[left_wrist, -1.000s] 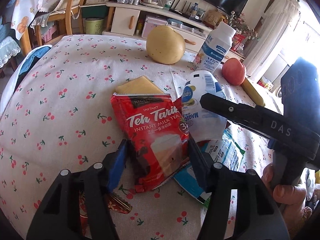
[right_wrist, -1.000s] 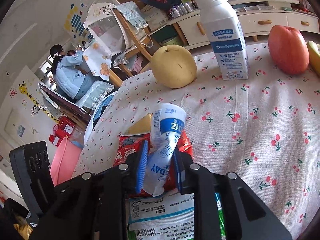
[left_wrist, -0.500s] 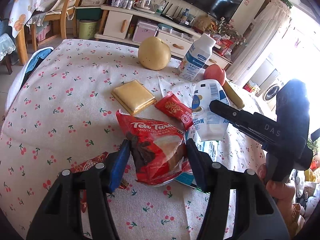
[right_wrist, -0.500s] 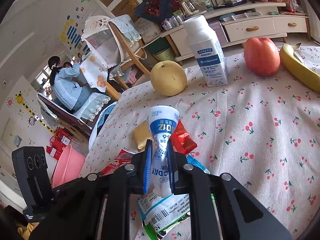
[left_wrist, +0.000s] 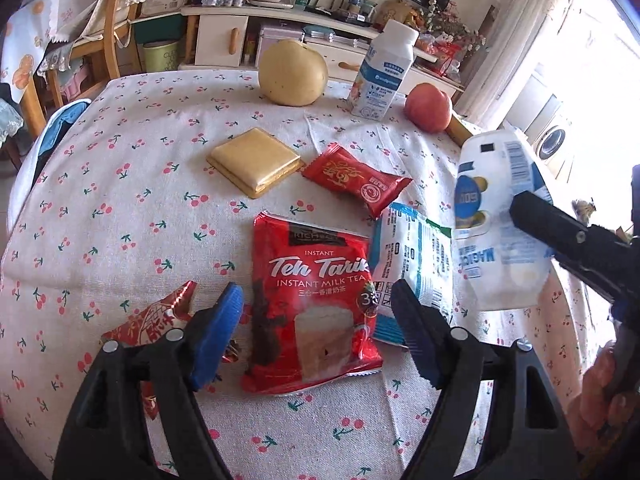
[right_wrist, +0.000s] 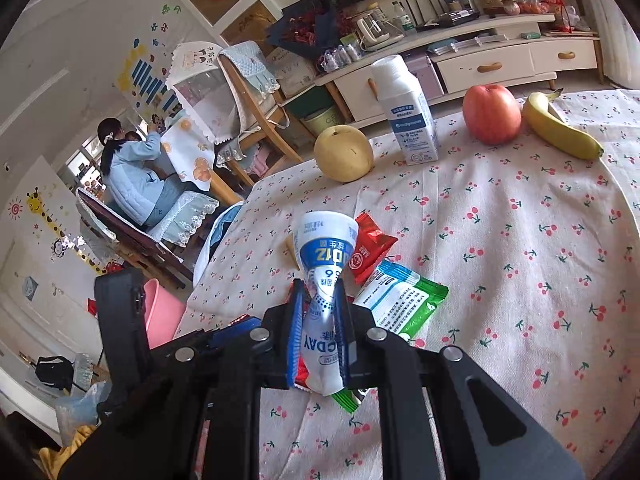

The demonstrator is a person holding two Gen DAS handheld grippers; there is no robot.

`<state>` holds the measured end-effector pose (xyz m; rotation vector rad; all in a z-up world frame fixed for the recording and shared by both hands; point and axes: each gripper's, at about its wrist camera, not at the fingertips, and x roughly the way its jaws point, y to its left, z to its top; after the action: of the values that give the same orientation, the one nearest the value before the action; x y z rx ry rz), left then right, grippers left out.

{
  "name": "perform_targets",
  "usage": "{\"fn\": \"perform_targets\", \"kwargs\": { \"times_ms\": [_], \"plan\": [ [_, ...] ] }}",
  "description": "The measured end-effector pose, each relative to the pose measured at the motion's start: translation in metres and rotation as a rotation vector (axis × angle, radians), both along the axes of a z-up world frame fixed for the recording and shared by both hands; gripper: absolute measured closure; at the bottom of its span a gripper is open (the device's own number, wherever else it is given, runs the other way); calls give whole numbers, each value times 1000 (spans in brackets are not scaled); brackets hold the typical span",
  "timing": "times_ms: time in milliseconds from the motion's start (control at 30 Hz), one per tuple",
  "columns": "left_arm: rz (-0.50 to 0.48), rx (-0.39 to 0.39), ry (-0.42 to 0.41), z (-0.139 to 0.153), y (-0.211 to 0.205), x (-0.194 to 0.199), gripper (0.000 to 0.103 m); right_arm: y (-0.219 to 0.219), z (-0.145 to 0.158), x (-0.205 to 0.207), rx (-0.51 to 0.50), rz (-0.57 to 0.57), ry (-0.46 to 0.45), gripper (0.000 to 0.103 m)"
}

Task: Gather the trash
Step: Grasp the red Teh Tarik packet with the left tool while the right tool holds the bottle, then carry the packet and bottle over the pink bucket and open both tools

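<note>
My right gripper (right_wrist: 318,318) is shut on a crumpled white and blue milk pouch (right_wrist: 324,280) and holds it above the table; the pouch also shows in the left wrist view (left_wrist: 496,220). My left gripper (left_wrist: 316,312) is open, its blue pads either side of a red Teh Tarik sachet (left_wrist: 316,304) that lies flat on the cherry-print tablecloth (left_wrist: 120,200). A white, blue and green wrapper (left_wrist: 416,256) lies beside the sachet. A small red snack wrapper (left_wrist: 356,178) and a torn red foil scrap (left_wrist: 160,320) lie nearby.
A yellow biscuit (left_wrist: 254,166), a pear (left_wrist: 292,72), a milk bottle (left_wrist: 384,72), an apple (left_wrist: 428,108) and a banana (right_wrist: 560,128) sit at the far side. Chairs (right_wrist: 256,108), a pink bin (right_wrist: 160,312) and a seated person (right_wrist: 132,172) are off the table's left.
My left gripper has opened wider and the Teh Tarik sachet has dropped flat onto the cloth. My right gripper has lifted the milk pouch up and to the right.
</note>
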<state>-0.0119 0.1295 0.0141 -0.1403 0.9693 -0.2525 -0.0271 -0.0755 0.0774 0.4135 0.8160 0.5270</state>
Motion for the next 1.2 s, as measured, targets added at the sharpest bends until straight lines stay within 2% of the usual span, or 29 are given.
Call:
{"fn": "perform_targets", "kwargs": {
  "times_ms": [100, 167, 500, 767, 933, 1200],
  "plan": [
    [-23, 70, -10, -8, -9, 2, 26, -3, 3, -11, 1, -8, -3, 87],
    [-33, 93, -25, -9, -12, 0, 39, -4, 3, -18, -1, -12, 1, 87],
    [-15, 15, -13, 0, 4, -10, 45, -3, 7, -44, -18, -20, -1, 87],
    [26, -30, -75, 30, 36, -28, 45, 8, 12, -47, -13, -3, -1, 87],
    [68, -54, -100, 45, 65, -39, 45, 31, 16, -45, -14, 35, -7, 87],
    [171, -92, -140, 70, 120, -51, 45, 91, 22, -41, -18, 139, -18, 87]
  ]
}}
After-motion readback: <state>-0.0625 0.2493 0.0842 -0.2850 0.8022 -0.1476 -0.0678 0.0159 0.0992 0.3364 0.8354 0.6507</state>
